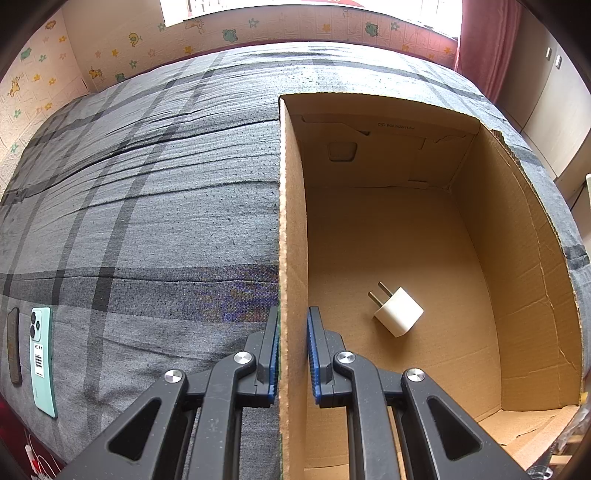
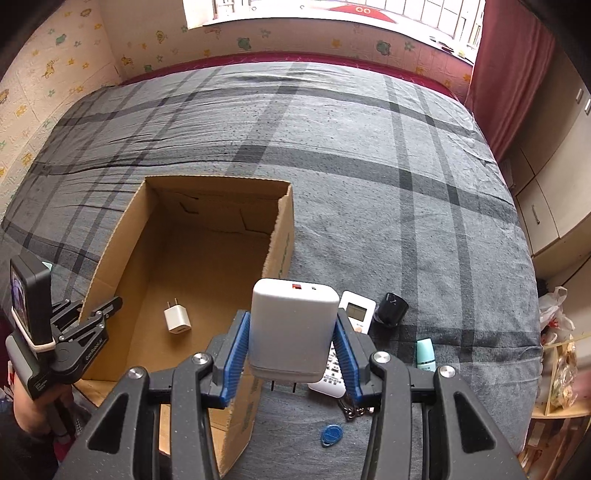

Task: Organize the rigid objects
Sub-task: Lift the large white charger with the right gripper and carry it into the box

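Both tools share one build. The left gripper (image 1: 292, 354) has speckled matte-black linkage arms with triangular cut-outs, round silver pivot screws and ribbed blue pads (image 1: 313, 354). The right gripper (image 2: 293, 354) looks identical. At that frame's lower left, the other unit carries a small lit screen, white lettering and a grey handle.

Daylight scene, both views bright. Source: window (image 1: 310, 9) at top centre of frame, blown out to white in left wrist view; less clipped in right wrist view, outside detail partly readable. Bed (image 2: 369, 166) evenly lit, soft shadows only. Cardboard box (image 1: 517, 258) interior shaded, darkest along far wall, upper centre. Strong fisheye: bed edges bow, black vignette in corners. Faint purple-blue moiré on fabric at centre of left wrist view. Focus sharp mid-frame; lower right edge of right wrist view smeared.
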A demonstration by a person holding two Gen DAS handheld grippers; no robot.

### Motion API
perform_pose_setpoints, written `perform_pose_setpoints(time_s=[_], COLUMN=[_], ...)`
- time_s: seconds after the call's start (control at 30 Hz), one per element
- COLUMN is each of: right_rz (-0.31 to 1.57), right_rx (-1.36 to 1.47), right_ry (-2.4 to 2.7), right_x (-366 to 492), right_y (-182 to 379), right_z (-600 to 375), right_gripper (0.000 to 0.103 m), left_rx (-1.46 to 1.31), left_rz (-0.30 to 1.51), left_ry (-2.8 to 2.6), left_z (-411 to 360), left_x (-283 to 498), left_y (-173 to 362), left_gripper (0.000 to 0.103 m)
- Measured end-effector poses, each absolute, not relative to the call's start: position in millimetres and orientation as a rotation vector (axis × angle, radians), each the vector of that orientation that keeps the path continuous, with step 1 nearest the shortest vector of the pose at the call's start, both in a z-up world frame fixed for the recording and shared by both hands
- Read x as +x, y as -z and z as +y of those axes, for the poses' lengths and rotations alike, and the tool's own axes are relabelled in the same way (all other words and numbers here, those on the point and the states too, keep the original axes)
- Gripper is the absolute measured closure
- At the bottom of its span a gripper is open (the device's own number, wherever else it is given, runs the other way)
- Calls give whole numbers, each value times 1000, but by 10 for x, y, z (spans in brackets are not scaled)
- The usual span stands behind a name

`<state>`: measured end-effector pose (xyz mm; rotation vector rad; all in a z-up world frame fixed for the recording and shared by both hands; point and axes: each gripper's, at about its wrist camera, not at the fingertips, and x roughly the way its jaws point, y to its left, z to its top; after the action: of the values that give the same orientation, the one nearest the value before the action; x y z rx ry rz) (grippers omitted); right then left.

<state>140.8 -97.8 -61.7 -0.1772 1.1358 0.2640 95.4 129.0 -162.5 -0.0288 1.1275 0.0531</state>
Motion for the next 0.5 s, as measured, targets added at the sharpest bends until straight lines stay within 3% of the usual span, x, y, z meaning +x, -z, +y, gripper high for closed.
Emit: perform_pose_setpoints(time_s=[0.5], right_rz=[1156], right_rx=[-220], right_ry=[-369], right_x=[1380], right_y=[780], right_z=[-447], right_gripper=[56], left_rx=[-30], left_rz=[1127], left_ry=[-53], left_z=[1292], left_x=[954], left_y=[1626], left_gripper=[89])
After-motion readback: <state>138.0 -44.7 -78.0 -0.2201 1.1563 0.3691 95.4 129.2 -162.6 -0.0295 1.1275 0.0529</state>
